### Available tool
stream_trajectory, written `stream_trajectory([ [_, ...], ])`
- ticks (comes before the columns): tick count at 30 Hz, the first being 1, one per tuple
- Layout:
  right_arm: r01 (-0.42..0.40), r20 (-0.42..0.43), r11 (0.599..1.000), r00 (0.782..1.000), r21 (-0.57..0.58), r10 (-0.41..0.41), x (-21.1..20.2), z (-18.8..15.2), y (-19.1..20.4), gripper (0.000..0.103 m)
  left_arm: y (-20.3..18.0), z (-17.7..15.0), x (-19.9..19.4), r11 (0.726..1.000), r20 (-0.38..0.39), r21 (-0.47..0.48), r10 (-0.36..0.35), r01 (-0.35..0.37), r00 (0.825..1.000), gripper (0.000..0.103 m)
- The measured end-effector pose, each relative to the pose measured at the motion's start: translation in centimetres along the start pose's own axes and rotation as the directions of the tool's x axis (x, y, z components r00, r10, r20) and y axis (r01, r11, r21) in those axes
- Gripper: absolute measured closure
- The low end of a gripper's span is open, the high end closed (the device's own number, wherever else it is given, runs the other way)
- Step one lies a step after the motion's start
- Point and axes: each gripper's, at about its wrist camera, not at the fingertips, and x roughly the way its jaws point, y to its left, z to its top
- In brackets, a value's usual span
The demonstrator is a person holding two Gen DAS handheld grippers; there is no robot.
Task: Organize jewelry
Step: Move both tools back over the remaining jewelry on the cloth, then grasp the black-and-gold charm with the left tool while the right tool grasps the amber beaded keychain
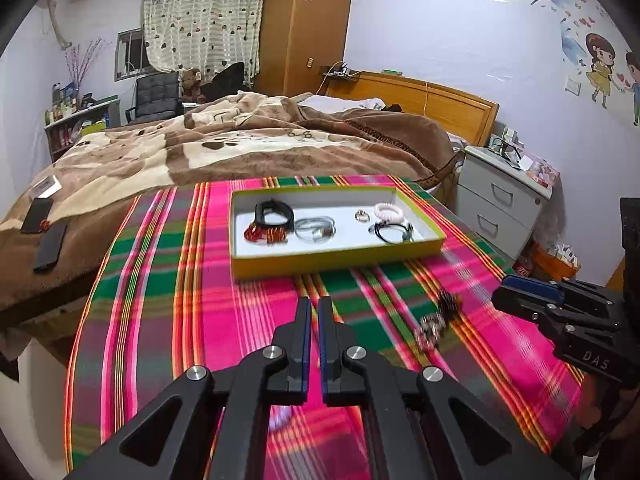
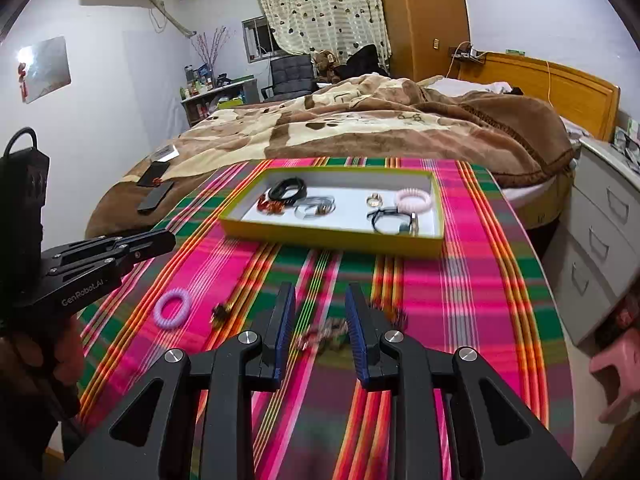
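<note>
A yellow-green tray [image 1: 336, 260] [image 2: 332, 236] with a white floor holds several pieces: a black band [image 1: 274, 214], a red beaded piece [image 1: 264, 235], a silver bracelet [image 1: 315, 226], a ring [image 1: 361, 215], a pink coil tie [image 1: 388, 212] and a black cord bracelet [image 1: 390, 233]. On the striped cloth lie a purple coil tie [image 2: 173, 307], a small dark piece [image 2: 221, 313], a blurred beaded bracelet [image 2: 324, 334] [image 1: 430, 330] and a dark spiky piece [image 1: 450, 303]. My left gripper [image 1: 315, 304] is shut and empty. My right gripper [image 2: 320, 300] is open, its fingers either side of the beaded bracelet.
The table wears a pink, green and orange striped cloth [image 1: 192, 300]. Behind it is a bed with a brown blanket [image 1: 240, 140] and two phones [image 1: 50, 246]. A grey nightstand [image 1: 500, 200] stands at the right. A pink stool [image 2: 616, 368] is by the table's right edge.
</note>
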Motion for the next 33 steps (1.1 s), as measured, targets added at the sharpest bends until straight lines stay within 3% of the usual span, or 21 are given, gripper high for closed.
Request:
stream_trajectory([
  [8,0.015,0.009,1.000,1.000,0.010,-0.015,-2.2,-2.8,0.4,0.077,-0.8,-3.0,-2.5,1.000,0.004,0.015,0.017,-0.018,1.000,0.101],
  [19,0.037,-0.002,0.999,0.999,0.019,-0.037,-2.1,-4.0,0.1,0.077,-0.9,-4.4,-3.0,0.999,-0.007,0.036,0.021,-0.020,1.000,0.100],
  [24,0.042,-0.016,0.998,0.999,0.036,-0.042,-1.4,-4.0,-0.8,0.077,-0.7,-4.5,-2.3,1.000,-0.023,0.024,0.016,-0.016,1.000,0.088],
  [27,0.044,-0.024,0.998,0.999,0.041,-0.043,-0.9,-4.0,-1.1,0.076,-0.6,-4.5,-1.8,1.000,-0.033,0.022,0.015,-0.015,0.999,0.087],
  [30,0.046,-0.032,0.998,0.998,0.049,-0.045,-0.3,-3.8,-1.7,0.068,-0.6,-4.6,-1.1,1.000,-0.048,0.023,0.010,-0.009,0.999,0.086],
  [31,0.045,-0.033,0.998,0.999,0.054,-0.043,-0.1,-3.7,-1.9,0.060,-0.7,-4.6,-0.9,1.000,-0.054,0.025,0.007,-0.006,0.999,0.086],
  [33,0.043,-0.036,0.997,0.999,0.060,-0.041,0.3,-3.5,-2.1,0.059,-0.8,-4.5,-0.4,1.000,-0.061,0.027,0.007,-0.005,0.998,0.085],
])
